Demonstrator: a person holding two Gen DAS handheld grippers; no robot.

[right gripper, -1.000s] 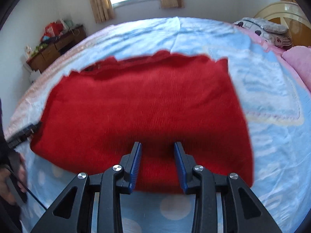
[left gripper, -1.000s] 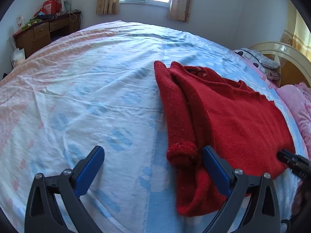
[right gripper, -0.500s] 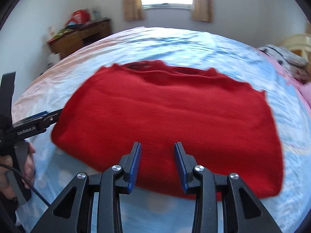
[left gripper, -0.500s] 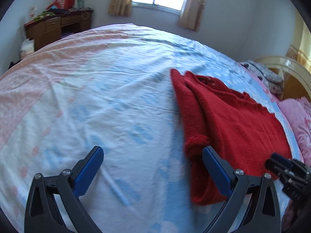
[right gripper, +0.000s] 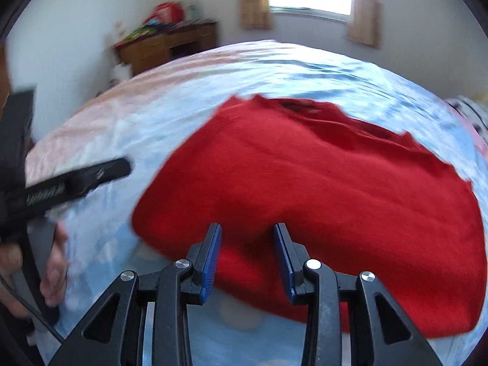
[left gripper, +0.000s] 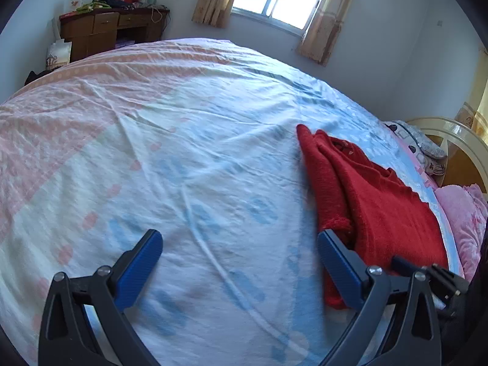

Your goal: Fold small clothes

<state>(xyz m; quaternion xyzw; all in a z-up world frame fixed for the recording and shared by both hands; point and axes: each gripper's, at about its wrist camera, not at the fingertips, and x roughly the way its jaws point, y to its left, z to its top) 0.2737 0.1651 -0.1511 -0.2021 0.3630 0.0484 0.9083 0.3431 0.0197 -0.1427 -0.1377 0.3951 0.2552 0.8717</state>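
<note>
L gripper (left gripper: 239, 270) spread wide, holding nothing, hovering over bare bedsheet (left gripper: 189, 158), w/ the red sweater (left gripper: 375, 210) off to its right near the bed edge. Its right finger sits just beside the sleeve cuff. R gripper (right gripper: 247, 259) jaws partly apart, nothing between them, hanging above the sweater's near hem (right gripper: 253, 280). I'd say I'm between folds: sleeve already laid in, body still unfolded. Next move needs both tools down on the hem corners, pinch, then carry it toward the collar. Vs 1 s ago: L view has swung left, sweater now further right; R view has shifted too and blurred.
</note>
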